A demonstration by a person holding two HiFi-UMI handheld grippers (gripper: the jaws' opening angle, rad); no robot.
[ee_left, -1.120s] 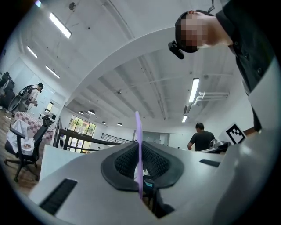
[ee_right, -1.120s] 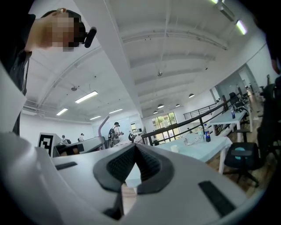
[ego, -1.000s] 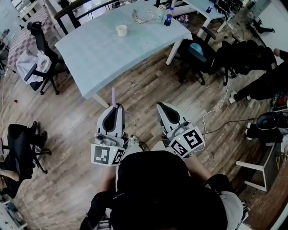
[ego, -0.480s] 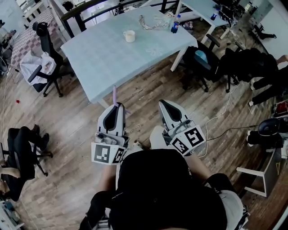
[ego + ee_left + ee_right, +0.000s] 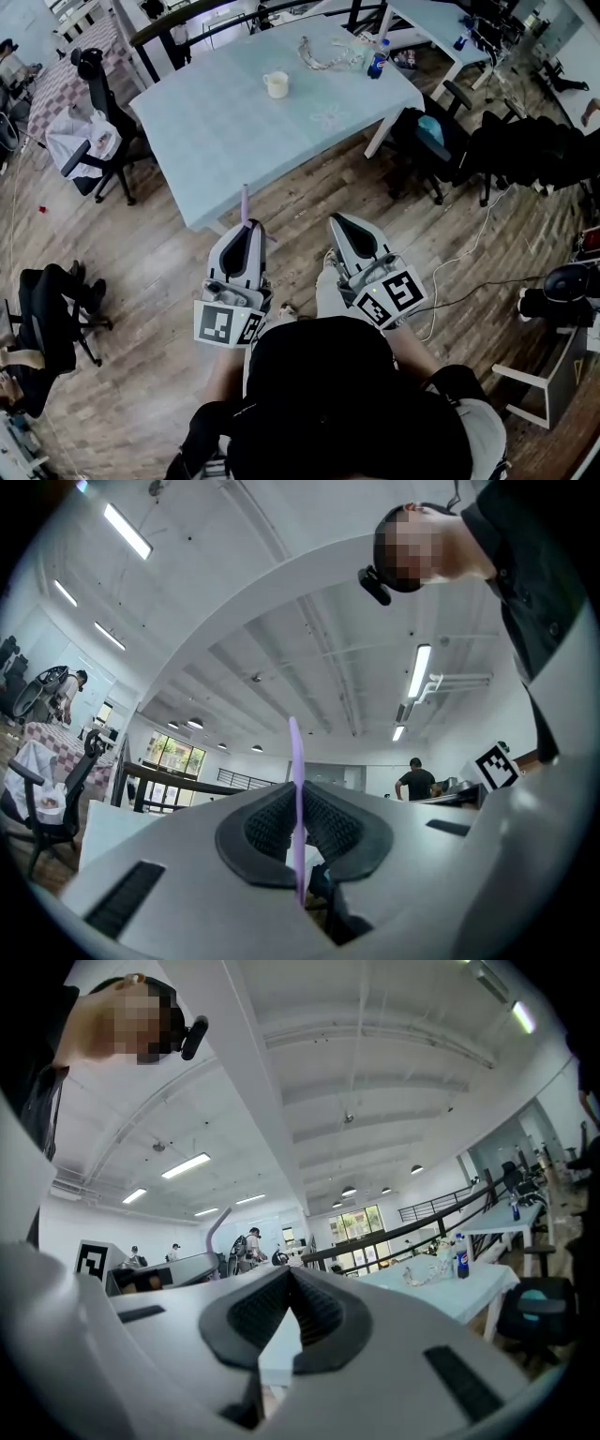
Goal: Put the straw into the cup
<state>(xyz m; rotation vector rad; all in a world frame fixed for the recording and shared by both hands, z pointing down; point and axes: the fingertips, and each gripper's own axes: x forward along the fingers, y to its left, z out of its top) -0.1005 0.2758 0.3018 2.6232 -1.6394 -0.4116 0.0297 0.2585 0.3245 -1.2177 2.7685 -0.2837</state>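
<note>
In the head view a white cup (image 5: 276, 84) stands on the far part of a pale blue table (image 5: 234, 131). My left gripper (image 5: 250, 226) is shut on a thin purple straw (image 5: 246, 201), which sticks out past the fingertips toward the table's near edge. Seen from the left gripper view, the straw (image 5: 295, 761) stands upright, pinched between the dark pads (image 5: 267, 827). My right gripper (image 5: 339, 221) floats beside the left one over the wooden floor, shut with nothing in it. From the right gripper view the straw (image 5: 217, 1227) shows at the left, and the table (image 5: 441, 1288) at the right.
A blue-capped bottle (image 5: 377, 64) and clear plastic clutter (image 5: 319, 54) sit at the table's far end. Black office chairs stand at the left (image 5: 98, 103) (image 5: 47, 309) and right (image 5: 441, 141) of the table. A cable (image 5: 459, 262) runs across the floor at the right.
The table and cup have slid nearer and to the right in the head view as both grippers came forward toward the table. The straw has stayed pinched in the left gripper.
</note>
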